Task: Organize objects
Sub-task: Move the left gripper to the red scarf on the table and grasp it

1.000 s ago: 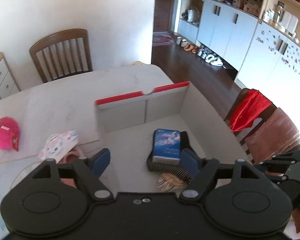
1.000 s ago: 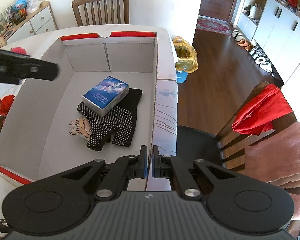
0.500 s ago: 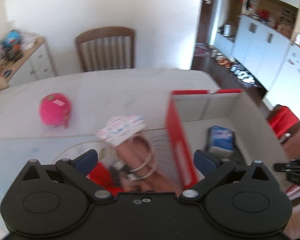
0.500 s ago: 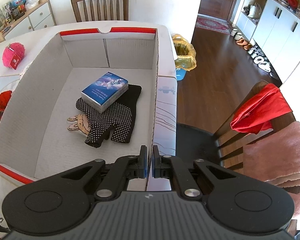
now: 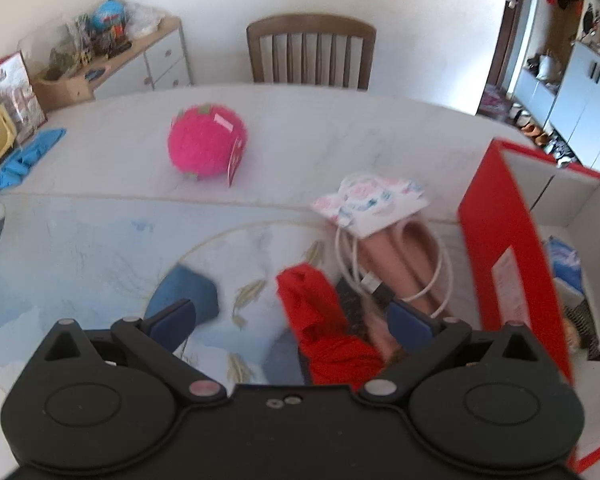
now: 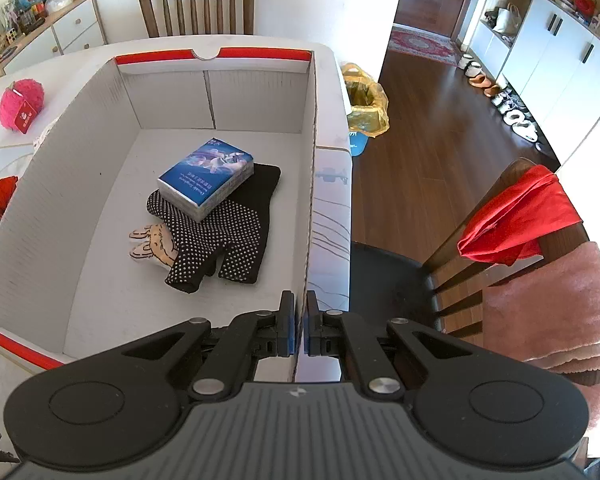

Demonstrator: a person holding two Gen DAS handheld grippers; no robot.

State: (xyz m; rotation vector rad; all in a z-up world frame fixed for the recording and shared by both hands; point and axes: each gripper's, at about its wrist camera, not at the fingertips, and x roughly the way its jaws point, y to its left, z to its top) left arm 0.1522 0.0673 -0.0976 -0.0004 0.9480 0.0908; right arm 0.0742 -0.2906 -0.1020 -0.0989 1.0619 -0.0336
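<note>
Left tongs (image 5: 290,314): held wide apart over the worktop (image 5: 340,128), outside the box; nothing is gripped. The jaws have just been opening, with only the red cloth seen between them.
Red cloth (image 5: 320,320): crumpled on the worktop, seen between the left tongs' two fingers, nearer the right-hand one; whether it is touched cannot be told.
Pink slipper (image 5: 396,256): lying just beyond the red cloth, with a white cable (image 5: 346,248) looped around it and a floral pouch (image 5: 370,202) resting on its far end.
Pink plush ball (image 5: 206,142): farther out on the worktop, well apart from the tongs.
Box (image 6: 76,128): open cardboard, red-edged, at the right of the left tongs.
Right tongs (image 6: 298,330): closed on the near right wall of the box, one finger on each side of the cardboard.
Box contents: a blue tissue pack (image 6: 206,178) is seen lying on black dotted gloves (image 6: 228,232), with a cartoon figure (image 6: 154,242) partly beneath them.
</note>
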